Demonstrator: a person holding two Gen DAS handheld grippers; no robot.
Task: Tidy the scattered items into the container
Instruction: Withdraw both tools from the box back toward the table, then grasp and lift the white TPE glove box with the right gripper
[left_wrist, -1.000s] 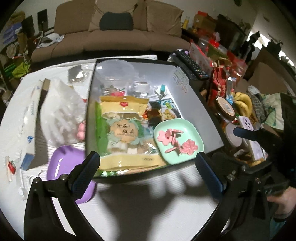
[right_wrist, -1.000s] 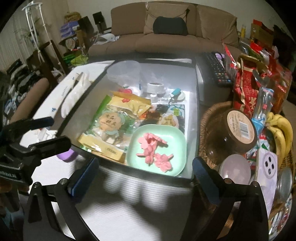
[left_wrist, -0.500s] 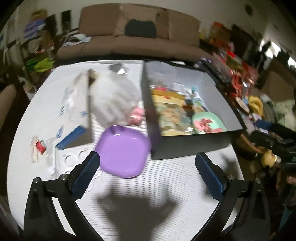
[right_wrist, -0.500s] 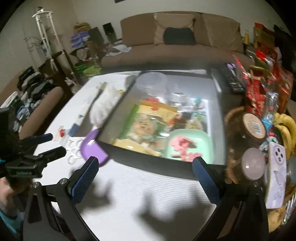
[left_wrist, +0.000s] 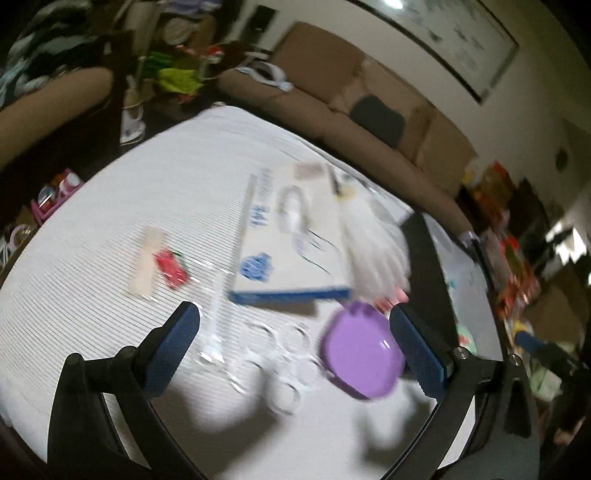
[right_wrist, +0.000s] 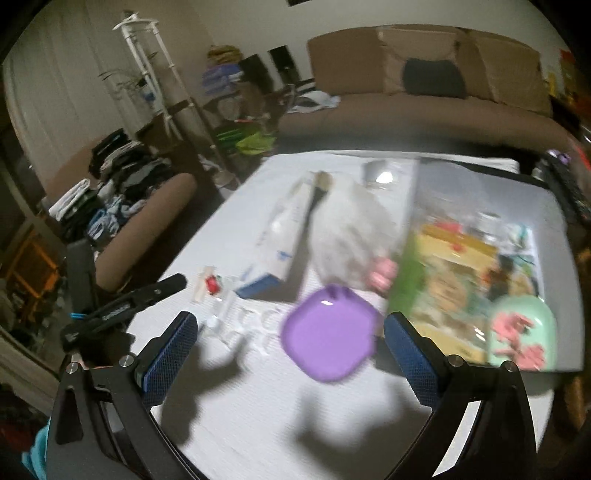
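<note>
Both the left gripper (left_wrist: 293, 343) and right gripper (right_wrist: 290, 349) are spread wide, holding nothing. Purple plate (right_wrist: 328, 338) sits on the table (right_wrist: 258, 417) right beside the box (right_wrist: 476, 266).

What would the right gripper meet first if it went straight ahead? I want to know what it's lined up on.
Most likely the purple plate: it lies on the table between the open right gripper fingers, just ahead. Blur leaves depth uncertain.

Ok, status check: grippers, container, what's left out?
Left gripper open, empty. Right gripper open, empty. Purple plate, white box outside container. Nothing blocking.
</note>
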